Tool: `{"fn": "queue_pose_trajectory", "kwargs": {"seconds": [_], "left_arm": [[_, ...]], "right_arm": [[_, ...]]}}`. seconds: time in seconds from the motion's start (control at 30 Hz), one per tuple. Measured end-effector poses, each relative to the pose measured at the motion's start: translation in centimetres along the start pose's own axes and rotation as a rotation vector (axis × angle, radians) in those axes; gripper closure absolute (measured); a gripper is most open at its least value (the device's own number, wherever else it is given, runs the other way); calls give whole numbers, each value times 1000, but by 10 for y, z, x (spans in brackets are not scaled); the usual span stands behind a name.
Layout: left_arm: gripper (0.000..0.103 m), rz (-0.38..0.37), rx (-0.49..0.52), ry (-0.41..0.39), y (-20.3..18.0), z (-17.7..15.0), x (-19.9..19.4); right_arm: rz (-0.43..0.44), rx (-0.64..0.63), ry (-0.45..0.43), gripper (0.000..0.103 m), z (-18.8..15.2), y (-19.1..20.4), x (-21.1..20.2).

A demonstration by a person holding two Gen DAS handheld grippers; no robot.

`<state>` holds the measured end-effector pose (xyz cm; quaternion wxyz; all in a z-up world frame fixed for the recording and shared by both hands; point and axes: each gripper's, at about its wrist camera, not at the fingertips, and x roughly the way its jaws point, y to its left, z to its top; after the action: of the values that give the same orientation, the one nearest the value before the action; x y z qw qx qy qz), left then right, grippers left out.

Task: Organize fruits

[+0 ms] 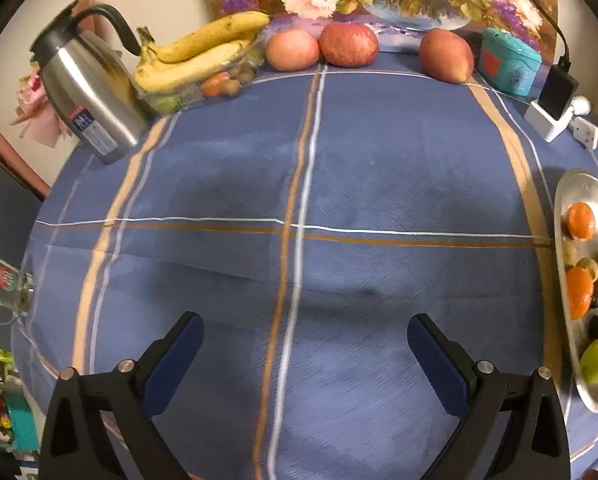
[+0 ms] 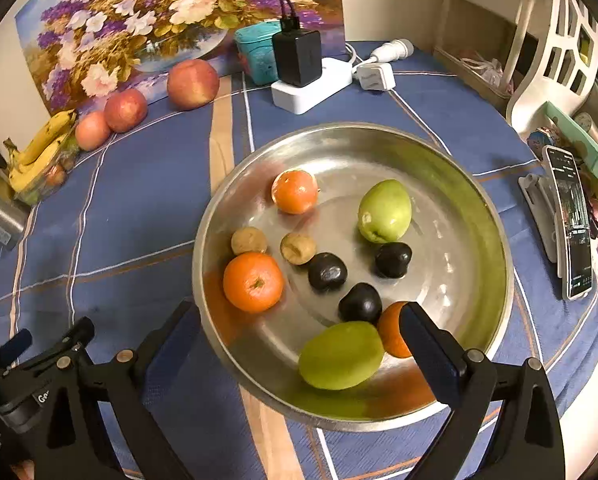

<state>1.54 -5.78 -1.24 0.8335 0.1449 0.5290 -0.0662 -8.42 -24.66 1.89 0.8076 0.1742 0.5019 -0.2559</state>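
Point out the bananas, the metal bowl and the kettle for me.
bananas (image 1: 203, 50): left wrist view, on the middle of the upper banana.
metal bowl (image 2: 451, 168): right wrist view, on its bare inner wall, far right.
kettle (image 1: 91, 96): left wrist view, on its steel body.

Your left hand-held gripper (image 1: 305, 354): two black plastic fingers (image 1: 171, 356) with dark blue pads on their inner faces, each on a black triangular bracket with cut-out openings, fixed by round silver screws (image 1: 485, 367). Your right hand-held gripper (image 2: 299, 344): same black fingers, dark blue pads (image 2: 429, 356), silver screws. In its view, your left unit's side carries partly legible white lettering.
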Motion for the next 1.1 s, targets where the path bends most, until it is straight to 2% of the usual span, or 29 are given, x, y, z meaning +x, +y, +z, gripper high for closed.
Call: {"fn": "queue_pose_trajectory", "kwargs": {"seconds": [0.07, 0.13, 0.43, 0.6, 1.1], "left_arm": [[0, 47, 6, -3, 2, -1, -2], [0, 60, 13, -7, 5, -3, -3], [0, 59, 6, 37, 18, -13, -2], [0, 42, 0, 35, 23, -17, -10], [0, 30, -38, -60, 41, -23, -48]], "right_arm": [[-1, -9, 0, 3, -3, 2, -1], [3, -17, 1, 3, -5, 4, -2], [8, -49, 1, 3, -15, 13, -8], [15, -57, -9, 3, -20, 16, -15], [34, -60, -102, 3, -24, 16, -49]]}}
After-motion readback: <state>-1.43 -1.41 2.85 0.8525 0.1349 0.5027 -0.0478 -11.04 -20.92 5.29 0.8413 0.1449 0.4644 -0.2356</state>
